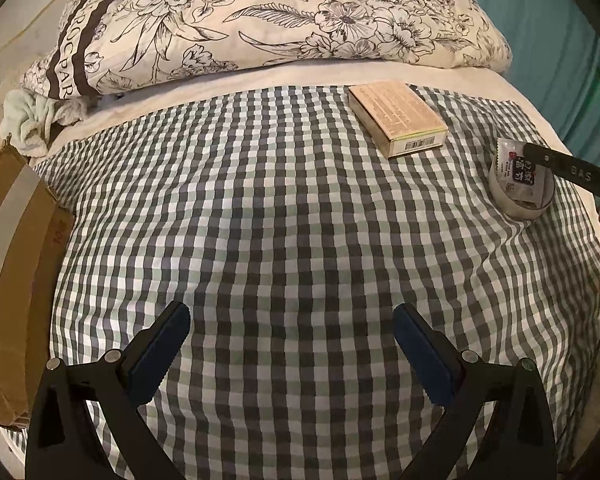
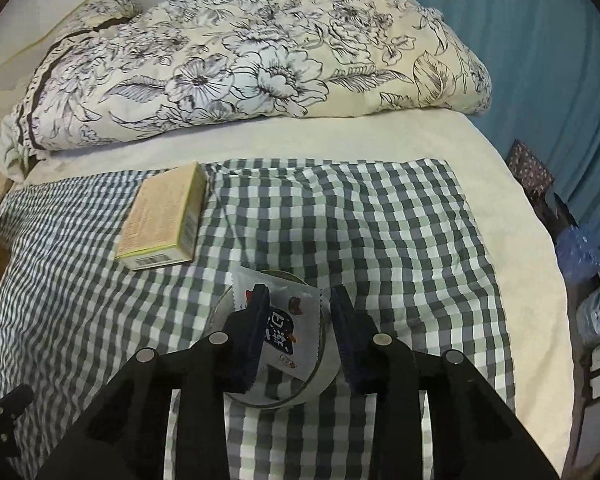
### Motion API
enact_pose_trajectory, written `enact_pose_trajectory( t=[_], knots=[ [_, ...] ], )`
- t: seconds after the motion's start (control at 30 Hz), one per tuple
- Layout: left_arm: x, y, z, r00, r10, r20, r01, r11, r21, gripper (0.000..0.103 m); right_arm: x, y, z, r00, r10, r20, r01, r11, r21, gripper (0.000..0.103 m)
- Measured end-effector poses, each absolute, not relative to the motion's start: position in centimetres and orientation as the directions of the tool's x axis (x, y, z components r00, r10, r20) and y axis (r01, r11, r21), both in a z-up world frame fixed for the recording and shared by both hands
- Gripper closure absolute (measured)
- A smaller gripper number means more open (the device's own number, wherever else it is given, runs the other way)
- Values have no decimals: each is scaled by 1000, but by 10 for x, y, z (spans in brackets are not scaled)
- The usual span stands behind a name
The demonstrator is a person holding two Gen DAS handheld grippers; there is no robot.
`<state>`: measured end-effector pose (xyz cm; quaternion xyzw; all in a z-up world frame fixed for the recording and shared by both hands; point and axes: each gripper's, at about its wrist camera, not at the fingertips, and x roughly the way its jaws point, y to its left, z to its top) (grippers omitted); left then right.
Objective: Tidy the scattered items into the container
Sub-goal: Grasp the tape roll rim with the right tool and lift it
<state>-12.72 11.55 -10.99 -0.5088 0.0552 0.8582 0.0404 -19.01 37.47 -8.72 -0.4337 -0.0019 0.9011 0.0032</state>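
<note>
The snack packet (image 2: 287, 330) stands inside the small round container (image 2: 325, 376) on the checked cloth (image 2: 400, 232) of the bed. My right tongs (image 2: 298, 300) straddle it, partly open, pads not pressing. My left tongs (image 1: 290, 318) hang wide open, empty. The carton (image 2: 160, 216) lies nearby.
</note>
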Motion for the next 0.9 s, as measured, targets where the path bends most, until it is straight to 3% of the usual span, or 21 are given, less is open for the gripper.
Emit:
enact_pose_trajectory(
  t=[0.73,0.9],
  knots=[
    [-123,105,-119,-444,24,-896,-110,-994,28,0,-176,364,-88,-615,-5,-789,41,-999,-26,71],
    [-123,103,-123,-436,25,-900,-108,-994,25,0,-174,362,-96,-573,-77,-816,87,-996,33,77]
  ],
)
